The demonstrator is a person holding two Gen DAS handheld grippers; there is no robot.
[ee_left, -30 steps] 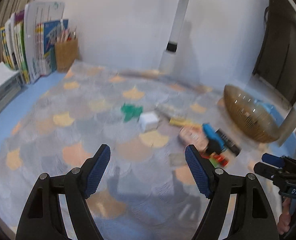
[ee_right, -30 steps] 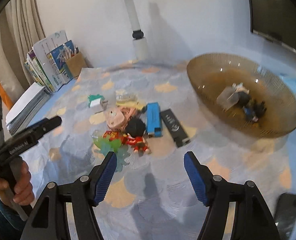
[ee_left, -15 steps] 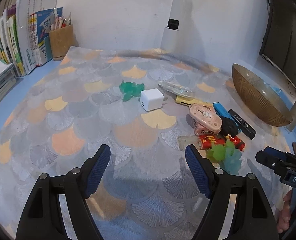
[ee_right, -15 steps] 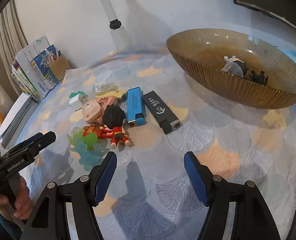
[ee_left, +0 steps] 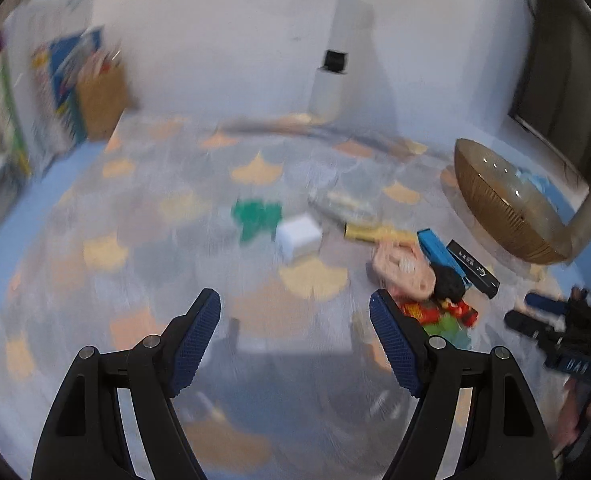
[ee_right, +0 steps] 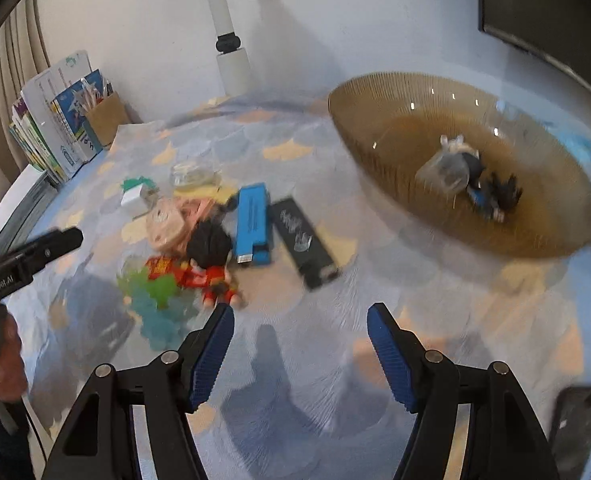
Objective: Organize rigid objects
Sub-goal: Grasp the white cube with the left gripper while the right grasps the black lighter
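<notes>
Both our tools hang released with nothing between the jaws: the left gripper (ee_left: 294, 330) and the right gripper (ee_right: 300, 344) over bare cloth. The clutter sits left of the amber bowl (ee_right: 359, 136): blue box (ee_right: 252, 222), black box (ee_right: 304, 245), doll (ee_right: 209, 258) (packed touching). We risk nudging neighbours, or clipping the bowl's near rim when carrying across.

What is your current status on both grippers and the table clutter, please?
Left gripper, right gripper open, empty. Blue rectangular lighter loose beside ribbed amber glass bowl. Path clear.
</notes>
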